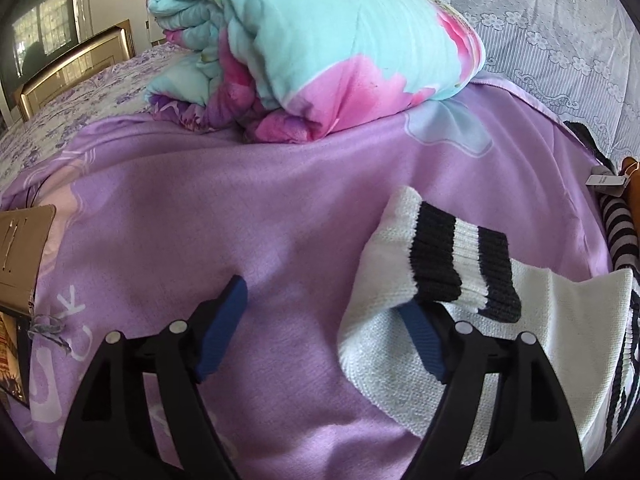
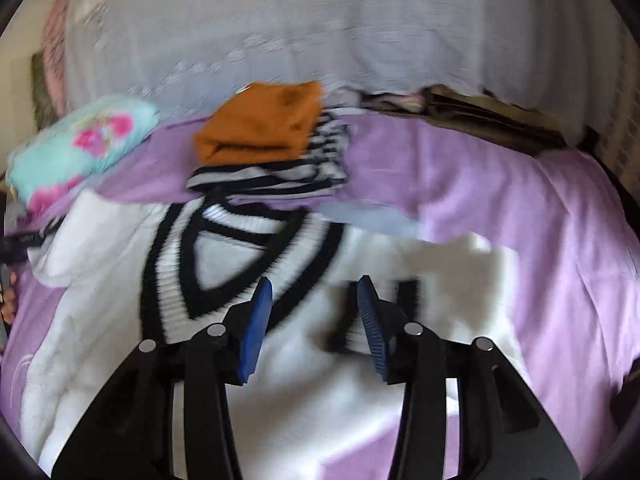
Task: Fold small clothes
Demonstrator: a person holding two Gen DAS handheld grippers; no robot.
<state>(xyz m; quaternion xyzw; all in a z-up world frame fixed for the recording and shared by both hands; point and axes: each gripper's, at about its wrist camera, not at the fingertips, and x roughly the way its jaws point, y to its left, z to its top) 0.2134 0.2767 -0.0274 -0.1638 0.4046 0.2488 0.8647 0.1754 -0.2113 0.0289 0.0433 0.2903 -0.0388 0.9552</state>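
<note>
One white sweater (image 2: 120,340) with black trim lies spread on the purple bedsheet (image 2: 520,208), collar up and V-neck showing, and the folding looks only begun. In the left wrist view its striped cuff (image 1: 460,268) lies doubled over the white knit — a sleeve turned in, I judge, with the body not yet folded. On the other side, a second banded cuff (image 2: 408,292) shows blurred near the right tool's fingers.

Behind the sweater sit two pieces that look finished — an orange garment (image 2: 260,124) stacked on a black-and-white striped one (image 2: 280,180). So by my count: two folded, one in progress. A dark heap (image 2: 480,116) further back is too blurred to count.

The left tool (image 1: 320,328) is spread wide and grasps nothing, though one pad (image 1: 420,340) sits tucked under the cuff's edge. The right tool (image 2: 316,328) hangs released above the sweater's chest, empty. One rolled floral quilt (image 1: 320,40) rests beyond
</note>
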